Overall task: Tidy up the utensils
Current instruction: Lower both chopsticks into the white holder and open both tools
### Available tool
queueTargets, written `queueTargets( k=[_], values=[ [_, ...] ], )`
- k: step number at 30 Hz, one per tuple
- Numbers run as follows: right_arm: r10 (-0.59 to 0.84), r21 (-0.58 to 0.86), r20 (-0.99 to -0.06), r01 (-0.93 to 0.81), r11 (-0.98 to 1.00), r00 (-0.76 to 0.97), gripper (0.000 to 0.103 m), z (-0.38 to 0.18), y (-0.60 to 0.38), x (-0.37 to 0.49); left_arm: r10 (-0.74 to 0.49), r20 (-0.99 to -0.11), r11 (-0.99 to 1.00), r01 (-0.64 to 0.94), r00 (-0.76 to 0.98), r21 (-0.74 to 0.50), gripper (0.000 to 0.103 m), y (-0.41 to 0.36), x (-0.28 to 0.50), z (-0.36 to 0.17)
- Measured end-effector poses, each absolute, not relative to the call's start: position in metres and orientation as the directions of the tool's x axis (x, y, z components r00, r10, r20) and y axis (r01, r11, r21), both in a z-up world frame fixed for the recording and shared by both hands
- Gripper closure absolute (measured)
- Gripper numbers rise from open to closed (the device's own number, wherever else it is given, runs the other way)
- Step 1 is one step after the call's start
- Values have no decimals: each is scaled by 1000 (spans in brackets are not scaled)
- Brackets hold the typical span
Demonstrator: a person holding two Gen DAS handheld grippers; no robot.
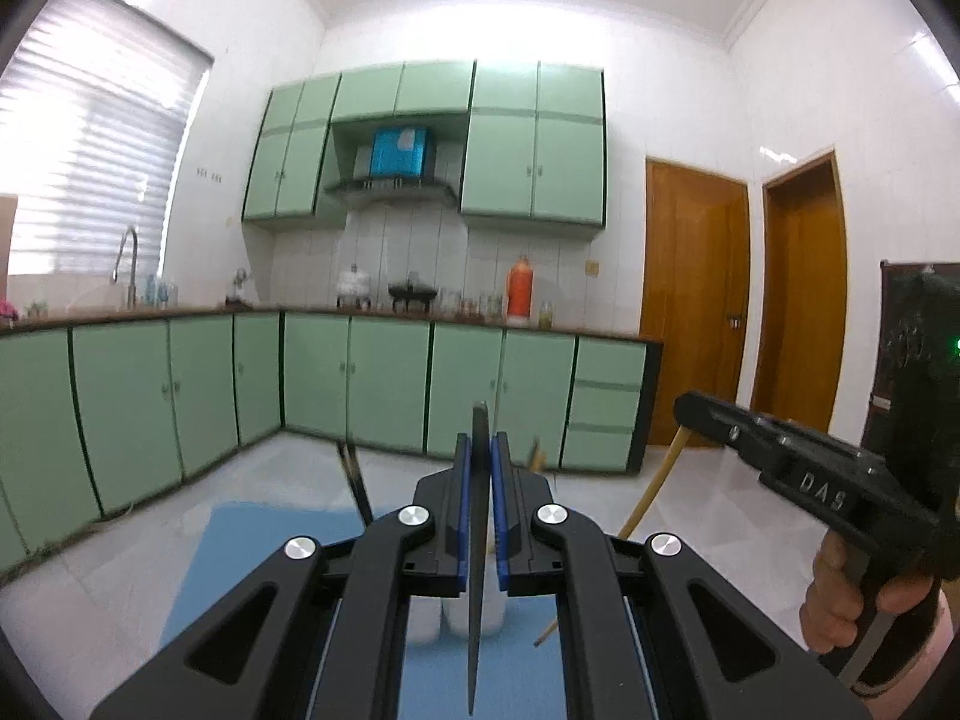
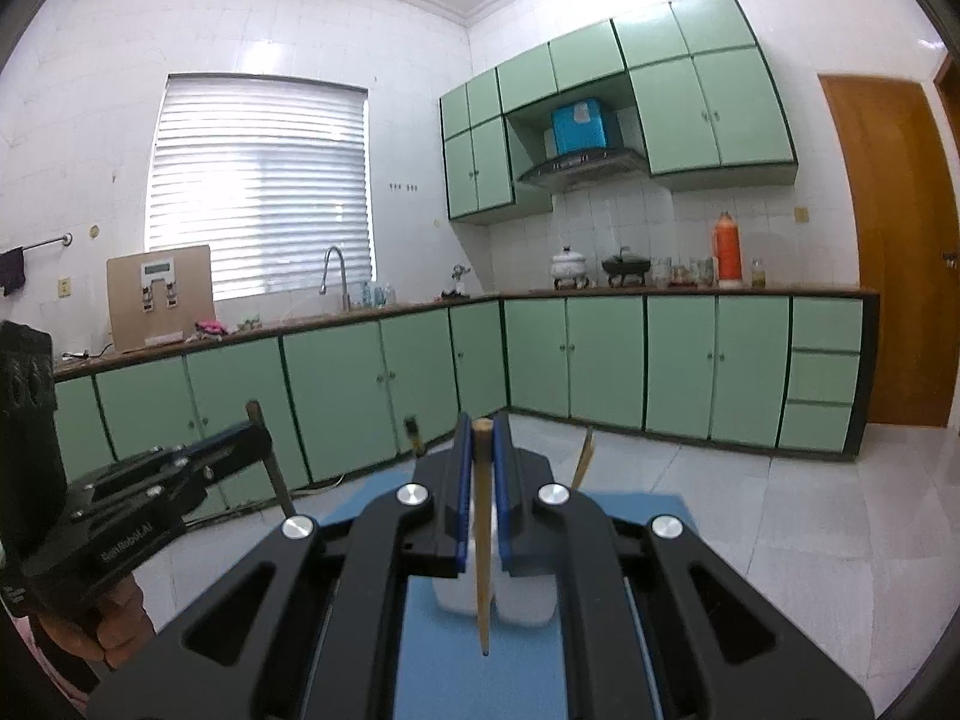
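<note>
Black chopstick (image 1: 478, 540) clamped in left tool (image 1: 480, 450); wooden chopstick (image 2: 482, 540) in right tool (image 2: 482, 432).

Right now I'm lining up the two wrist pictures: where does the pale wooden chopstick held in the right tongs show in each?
Left wrist view: the pale wooden chopstick hangs slanting at right, below the right tongs.
Right wrist view: it stands upright at centre, clamped between the blue pads.
Shared landmark: the orange thermos flask on the far counter.
</note>
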State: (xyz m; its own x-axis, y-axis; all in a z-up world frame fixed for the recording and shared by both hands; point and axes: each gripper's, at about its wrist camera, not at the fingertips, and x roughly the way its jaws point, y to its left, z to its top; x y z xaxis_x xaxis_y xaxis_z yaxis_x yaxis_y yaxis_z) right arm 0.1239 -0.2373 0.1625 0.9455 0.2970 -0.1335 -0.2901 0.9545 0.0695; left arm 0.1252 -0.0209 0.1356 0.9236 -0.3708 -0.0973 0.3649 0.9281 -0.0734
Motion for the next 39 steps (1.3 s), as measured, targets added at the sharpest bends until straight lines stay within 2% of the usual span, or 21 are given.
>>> queueTargets(
  k=[7,14,26,39],
  values=[
    [277,46,-96,-274,961,956,97,198,-232,166,-343,25,936,344,939,-68,97,-29,168,180],
    [236,46,-103,-232,972,966,97,194,-229,223,-296,98,949,304,950,-80,97,-37,227,184],
    [209,55,-200,-202,978,957,97,127,-215,294,-266,-55,961,261,962,-87,97,-42,316,112],
    [205,54,-273,-198,979,940,97,83,-198,310,-275,-171,960,261,946,-99,97,-35,337,70]
  ],
)
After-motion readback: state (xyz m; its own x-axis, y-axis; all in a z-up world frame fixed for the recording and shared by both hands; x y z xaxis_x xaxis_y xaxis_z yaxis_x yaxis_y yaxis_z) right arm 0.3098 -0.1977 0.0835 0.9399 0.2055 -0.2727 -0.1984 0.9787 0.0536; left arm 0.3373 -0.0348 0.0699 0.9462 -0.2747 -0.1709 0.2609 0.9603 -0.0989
